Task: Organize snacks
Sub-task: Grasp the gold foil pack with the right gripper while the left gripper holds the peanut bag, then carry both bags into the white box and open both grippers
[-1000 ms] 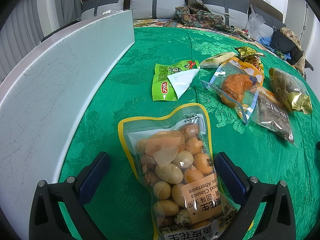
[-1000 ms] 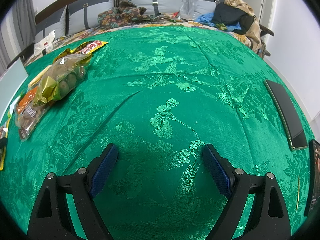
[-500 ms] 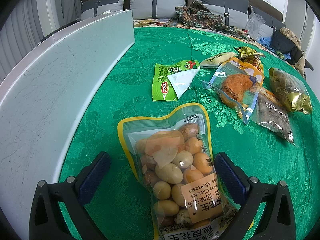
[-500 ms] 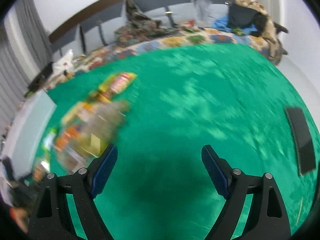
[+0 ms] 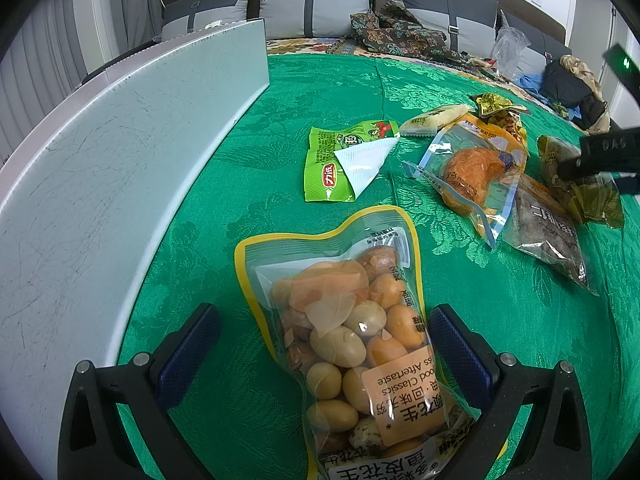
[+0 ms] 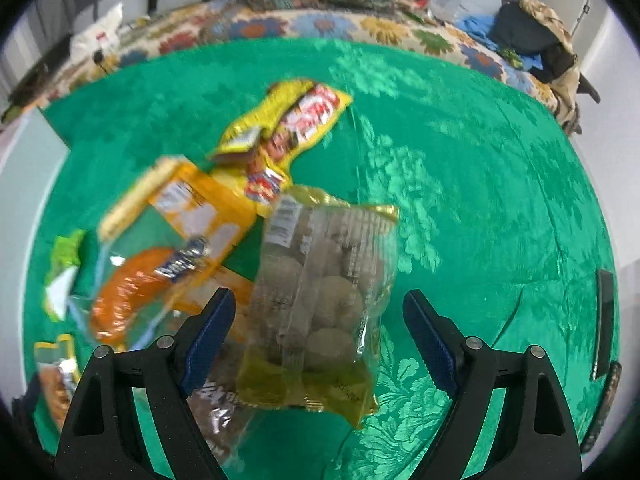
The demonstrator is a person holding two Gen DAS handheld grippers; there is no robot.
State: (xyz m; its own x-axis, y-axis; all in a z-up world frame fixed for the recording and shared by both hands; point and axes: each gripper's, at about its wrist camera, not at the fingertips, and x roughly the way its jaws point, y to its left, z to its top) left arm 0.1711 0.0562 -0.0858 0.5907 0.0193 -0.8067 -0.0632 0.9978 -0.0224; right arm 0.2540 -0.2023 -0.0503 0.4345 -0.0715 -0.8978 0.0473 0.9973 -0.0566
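From the left wrist, the left gripper (image 5: 326, 356) stands with its jaws spread wide on either side of the peanut bag (image 5: 356, 344), which lies flat on the green cloth of the counter (image 5: 280, 92) between the fingers, not yet pinched. Ahead of the gripper lies a green sachet (image 5: 344, 166), and ahead to its right a loose cluster: an orange-filled clear pouch (image 5: 474, 170), a dark-filled pouch (image 5: 548, 228) and a gold-edged bag (image 5: 580, 188). A pale board (image 5: 108, 184) runs along the gripper's left. From the right wrist, blurred, the right gripper (image 6: 320, 336) is likewise open, poised over the gold-edged bag (image 6: 320, 304) that sits between its fingers; a yellow packet (image 6: 288, 136) lies further ahead. By my judgement the sorting has barely begun: every snack lies scattered, none gathered or grasped.
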